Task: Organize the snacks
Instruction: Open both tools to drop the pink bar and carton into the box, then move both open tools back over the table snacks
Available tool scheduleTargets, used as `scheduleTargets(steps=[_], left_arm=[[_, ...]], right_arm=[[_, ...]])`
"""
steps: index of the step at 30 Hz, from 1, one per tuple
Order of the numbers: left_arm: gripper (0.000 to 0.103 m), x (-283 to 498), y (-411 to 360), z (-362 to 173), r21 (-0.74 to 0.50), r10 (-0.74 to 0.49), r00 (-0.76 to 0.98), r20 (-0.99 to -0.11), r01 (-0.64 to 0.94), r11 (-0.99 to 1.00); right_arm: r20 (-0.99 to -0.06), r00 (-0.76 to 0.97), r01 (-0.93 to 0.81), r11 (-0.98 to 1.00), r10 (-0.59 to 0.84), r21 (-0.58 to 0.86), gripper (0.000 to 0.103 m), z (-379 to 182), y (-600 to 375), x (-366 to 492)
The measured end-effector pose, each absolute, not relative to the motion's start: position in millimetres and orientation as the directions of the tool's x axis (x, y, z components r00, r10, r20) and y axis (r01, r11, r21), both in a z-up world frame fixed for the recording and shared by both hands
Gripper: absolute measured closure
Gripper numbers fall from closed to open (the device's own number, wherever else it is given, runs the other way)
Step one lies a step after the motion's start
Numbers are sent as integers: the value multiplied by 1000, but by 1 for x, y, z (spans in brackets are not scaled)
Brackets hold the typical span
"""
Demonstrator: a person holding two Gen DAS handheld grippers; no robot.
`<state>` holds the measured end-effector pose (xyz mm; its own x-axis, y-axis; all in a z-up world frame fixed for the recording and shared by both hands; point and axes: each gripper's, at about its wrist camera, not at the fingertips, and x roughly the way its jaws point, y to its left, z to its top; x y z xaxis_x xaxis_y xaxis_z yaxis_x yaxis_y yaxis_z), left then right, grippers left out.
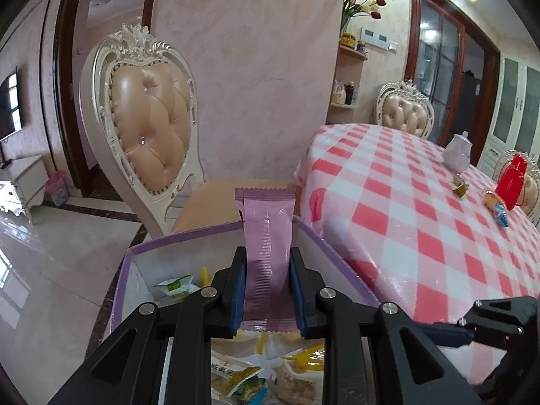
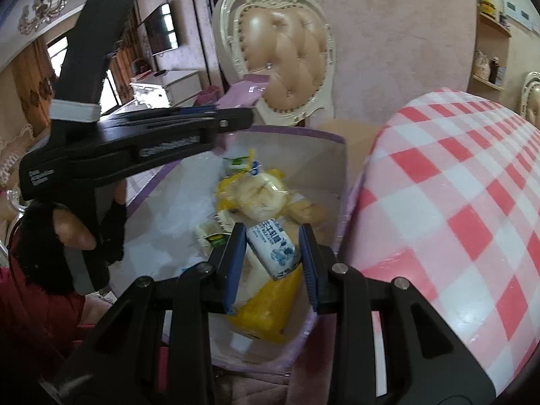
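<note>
Left claw (image 1: 266, 263) hides the pink wrapper's (image 1: 266, 236) sides and much of the box (image 1: 141, 246) contents. White packet (image 2: 271, 249) print too blurred to read. Bench (image 2: 455, 219) cut off at right edge.

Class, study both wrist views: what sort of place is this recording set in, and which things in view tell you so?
Most likely the dining area of a home. A table under a pink checked tablecloth holds a white teapot, ornate padded dining chairs stand beside it, and a wall-mounted television shows in the adjoining living space.
</note>
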<state>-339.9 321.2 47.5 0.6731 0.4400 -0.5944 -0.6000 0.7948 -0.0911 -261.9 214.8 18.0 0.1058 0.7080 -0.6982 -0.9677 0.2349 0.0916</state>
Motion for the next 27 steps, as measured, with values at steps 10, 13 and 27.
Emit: scheduleTargets(steps=[10,13,27], left_arm=[[21,-342,323,42,5,561,561,-609,-705,709],[19,-338,317,47,38,588,551,-593,-710,703],[18,-180,204,76,-196,198,762,-617,-393,898]], right_arm=[[-657,20,-980,145,753,136,48,27,210,-274],[-651,54,-975,182,757,130,41,34,198,-261],[-680,412,-808,588,606,35,32,44,44,-124]])
